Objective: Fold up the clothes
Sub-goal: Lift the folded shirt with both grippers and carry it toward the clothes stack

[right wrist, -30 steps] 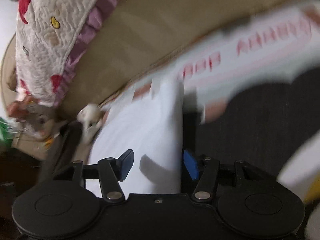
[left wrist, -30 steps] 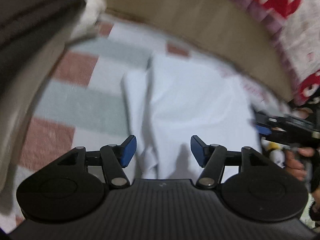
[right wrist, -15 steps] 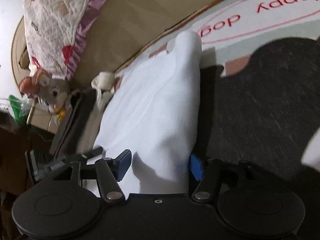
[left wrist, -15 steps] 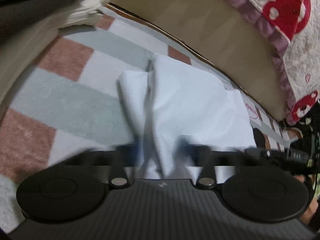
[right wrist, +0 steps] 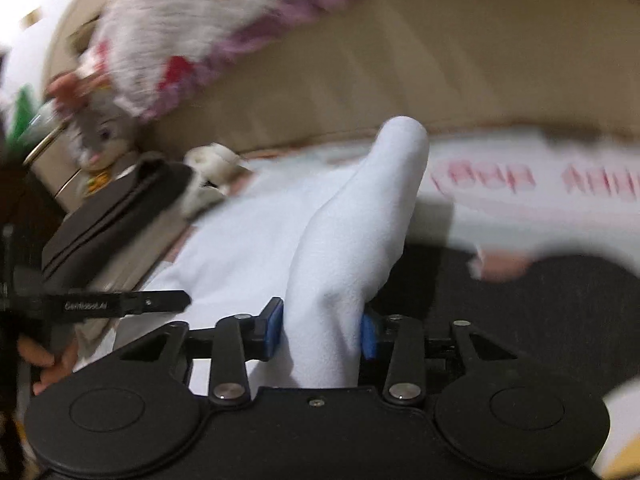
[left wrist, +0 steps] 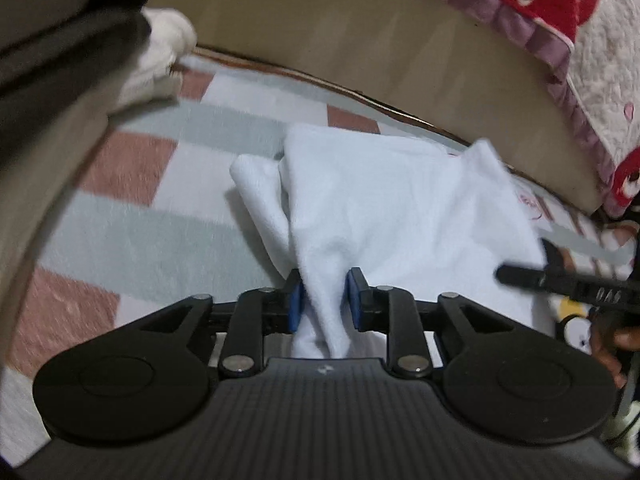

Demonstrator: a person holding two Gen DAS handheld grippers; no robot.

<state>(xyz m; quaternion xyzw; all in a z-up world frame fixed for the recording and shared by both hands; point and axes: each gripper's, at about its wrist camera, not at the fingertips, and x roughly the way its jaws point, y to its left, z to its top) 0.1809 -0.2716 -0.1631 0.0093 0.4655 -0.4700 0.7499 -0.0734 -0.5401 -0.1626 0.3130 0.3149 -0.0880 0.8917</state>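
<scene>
A white fleece garment (left wrist: 384, 208) lies on a checked pink, grey and white rug (left wrist: 152, 240) beside a beige bed base (left wrist: 360, 48). The left tongs (left wrist: 323, 300) have just been closing and pinch a bunched fold of it; the right tongs (right wrist: 322, 330), also just closing, clamp a raised ridge of the same cloth.

Red lettering on the rug (right wrist: 532, 176) smeared past reading, quilt (right wrist: 192, 36) and plush toy (right wrist: 100, 140) blurred, white garment's (left wrist: 400, 208) near end hidden behind the gripper body, dark fabric (left wrist: 60, 40) cut off at the corner.
</scene>
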